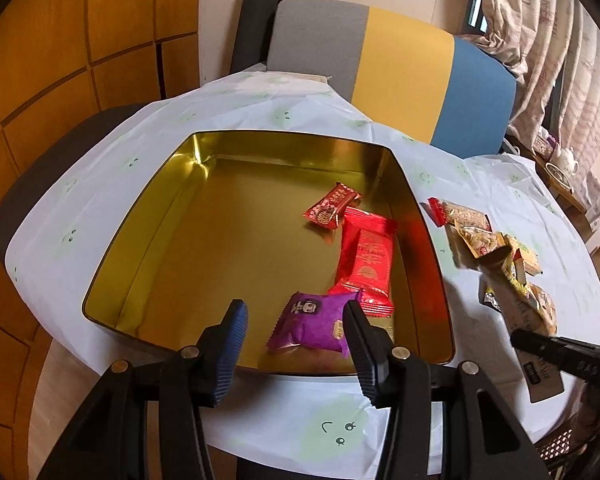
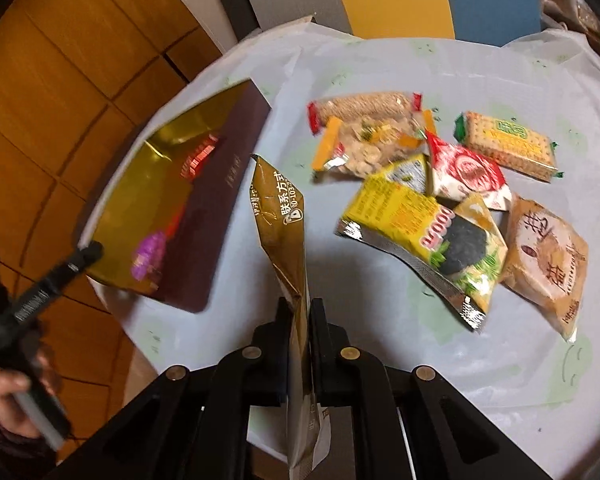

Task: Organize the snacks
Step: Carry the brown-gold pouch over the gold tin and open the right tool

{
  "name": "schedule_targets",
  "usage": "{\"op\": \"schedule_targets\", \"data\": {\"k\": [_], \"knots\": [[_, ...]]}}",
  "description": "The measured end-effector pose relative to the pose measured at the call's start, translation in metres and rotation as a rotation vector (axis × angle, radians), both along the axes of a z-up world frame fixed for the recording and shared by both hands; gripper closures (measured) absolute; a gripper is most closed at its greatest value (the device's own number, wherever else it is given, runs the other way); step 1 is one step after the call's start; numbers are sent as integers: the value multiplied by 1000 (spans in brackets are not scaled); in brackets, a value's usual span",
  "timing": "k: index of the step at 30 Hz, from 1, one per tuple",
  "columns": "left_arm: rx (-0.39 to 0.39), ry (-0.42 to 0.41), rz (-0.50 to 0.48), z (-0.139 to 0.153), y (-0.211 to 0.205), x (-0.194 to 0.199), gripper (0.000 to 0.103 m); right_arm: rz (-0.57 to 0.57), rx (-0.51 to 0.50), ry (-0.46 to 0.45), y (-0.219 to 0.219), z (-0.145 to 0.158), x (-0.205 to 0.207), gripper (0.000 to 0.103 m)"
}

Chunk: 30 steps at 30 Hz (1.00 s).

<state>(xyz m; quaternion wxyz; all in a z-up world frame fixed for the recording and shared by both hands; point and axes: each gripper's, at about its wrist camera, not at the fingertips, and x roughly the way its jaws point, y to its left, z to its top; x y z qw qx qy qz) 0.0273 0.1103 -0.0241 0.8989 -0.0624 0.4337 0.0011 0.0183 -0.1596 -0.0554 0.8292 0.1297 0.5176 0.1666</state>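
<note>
Clearly the gold tin has most of its floor bare: the whole left and far part lies free, while three snacks sit toward its right wall. A small red candy lies farthest in, a long red pack runs along the right wall, and a purple pack rests near the front rim, its right end touching the red pack. The tin sits on the table, which is covered in a pale cloth, with bare cloth in front of it and to its left.

To the right of the tin, a heap of snacks crowds the cloth: a red-ended grain bar, an orange mixed-nut bag, a cracker pack, a red-and-white pack, a yellow seaweed bag and a brown cake pack, several overlapping. Between heap and tin runs a strip of open cloth. A striped chair stands behind the table.

The left claw hangs spread wide over the tin's front rim, holding nothing, its right finger just before the purple pack. The right claw is pressed together on a gold packet, held upright above the open strip.
</note>
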Motion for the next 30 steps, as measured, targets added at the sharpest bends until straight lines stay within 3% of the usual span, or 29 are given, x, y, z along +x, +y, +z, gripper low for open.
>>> {"op": "schedule_targets", "data": {"k": [6, 14, 18, 20, 30], "knots": [[-15, -12, 49, 1, 15, -2, 53, 27, 126, -15, 20, 30, 10, 94], [-15, -14, 88, 1, 29, -5, 53, 116, 268, 7, 86, 52, 46, 94], [-11, -2, 93, -2, 33, -7, 53, 152, 282, 31, 122, 45, 66, 90], [-14, 1, 95, -3, 35, -8, 53, 160, 267, 51, 134, 36, 74, 70], [-10, 4, 83, -6, 31, -7, 53, 185, 119, -37, 131, 37, 54, 67]]}}
